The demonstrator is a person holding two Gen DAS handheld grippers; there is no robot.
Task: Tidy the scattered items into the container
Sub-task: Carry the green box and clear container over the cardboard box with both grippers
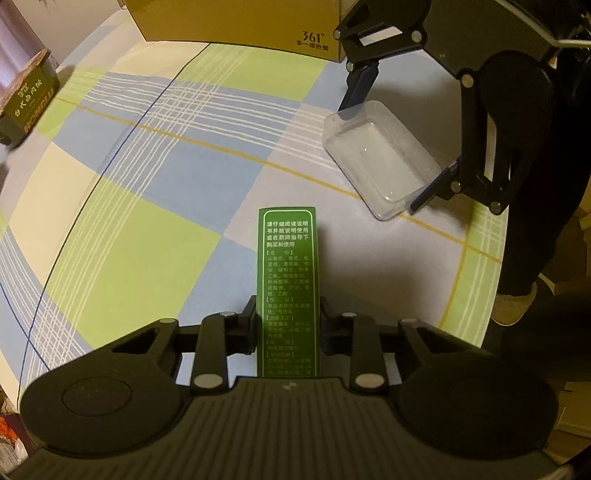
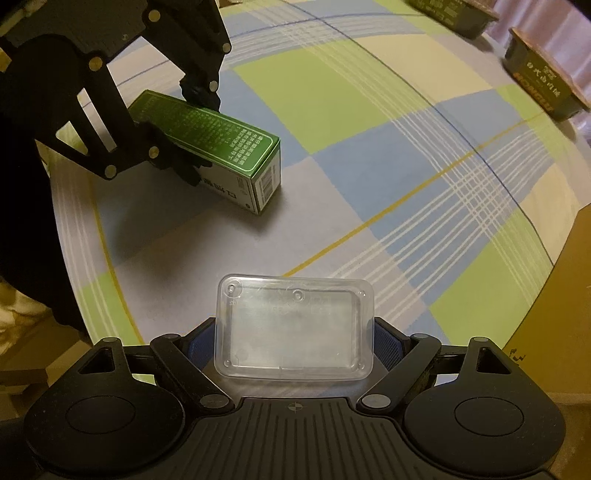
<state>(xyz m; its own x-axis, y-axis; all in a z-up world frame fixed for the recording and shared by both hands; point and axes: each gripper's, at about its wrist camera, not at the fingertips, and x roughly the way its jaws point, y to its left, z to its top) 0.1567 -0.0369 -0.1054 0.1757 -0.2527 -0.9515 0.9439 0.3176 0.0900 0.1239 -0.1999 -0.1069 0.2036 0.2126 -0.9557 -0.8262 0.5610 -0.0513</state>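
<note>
Green printed cardboard, a long medicine box (image 1: 289, 288), sits clamped between the jaws of my left gripper (image 1: 288, 314), resting low on the checked blue, green and cream cloth (image 1: 147, 206). My right gripper (image 2: 293, 339) has its jaws closed on the clear rectangular plastic tray (image 2: 293, 332), just right of that box. Beyond the box stands a tan cardboard carton (image 1: 236, 22).

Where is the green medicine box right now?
The green medicine box is clamped in the left gripper, resting on the checked cloth, left of the clear plastic tray held by the right gripper.
</note>
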